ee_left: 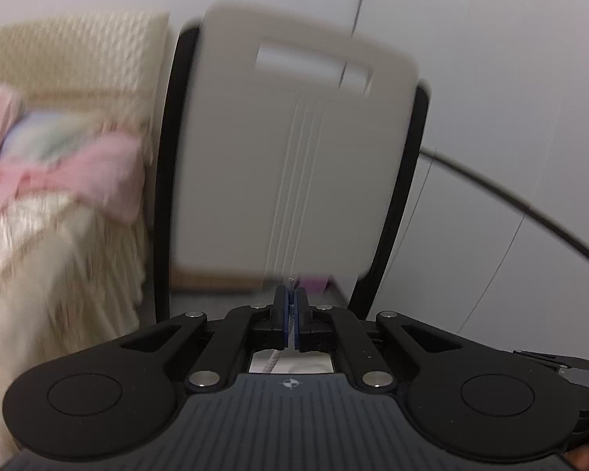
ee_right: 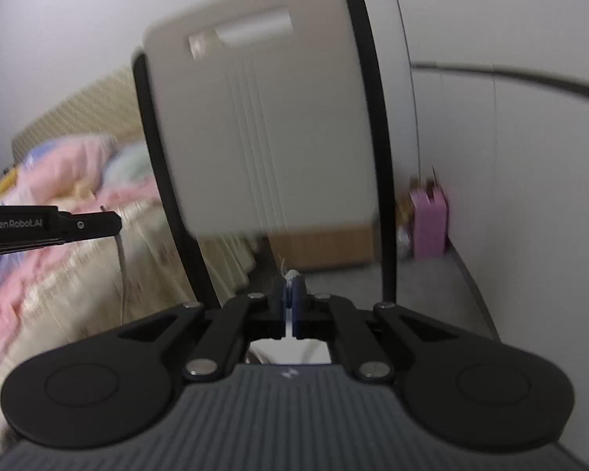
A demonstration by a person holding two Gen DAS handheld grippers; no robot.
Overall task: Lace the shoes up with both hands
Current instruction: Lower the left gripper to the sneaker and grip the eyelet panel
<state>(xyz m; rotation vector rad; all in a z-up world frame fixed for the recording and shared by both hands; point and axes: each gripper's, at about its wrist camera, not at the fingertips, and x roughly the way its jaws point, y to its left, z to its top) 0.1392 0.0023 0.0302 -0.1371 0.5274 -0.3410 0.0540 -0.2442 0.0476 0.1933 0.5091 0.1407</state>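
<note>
While the shoe itself lies out of sight in both views, its lace shows in each gripper. In the left wrist view a grey braided lace (ee_left: 274,361) runs up from below the linkage into the left gripper (ee_left: 291,299), whose blue-padded jaws are pressed together on it, with a short tip poking out above the pads. In the right wrist view the right gripper (ee_right: 291,289) is likewise clamped tight, a frayed whitish lace end (ee_right: 289,274) sticking up between its jaws. The left gripper's black body (ee_right: 51,224) also reaches in from the left edge there, a thin strand hanging below its tip.

Beyond both grippers stands a chair (ee_left: 294,149) with a pale grey back panel and black frame, blurred by motion. Left of it is a bed with a cream blanket (ee_left: 59,235) and pink bedding (ee_left: 78,176). By the white wall, on the floor, sits a pink box (ee_right: 430,221); what it holds I cannot tell.
</note>
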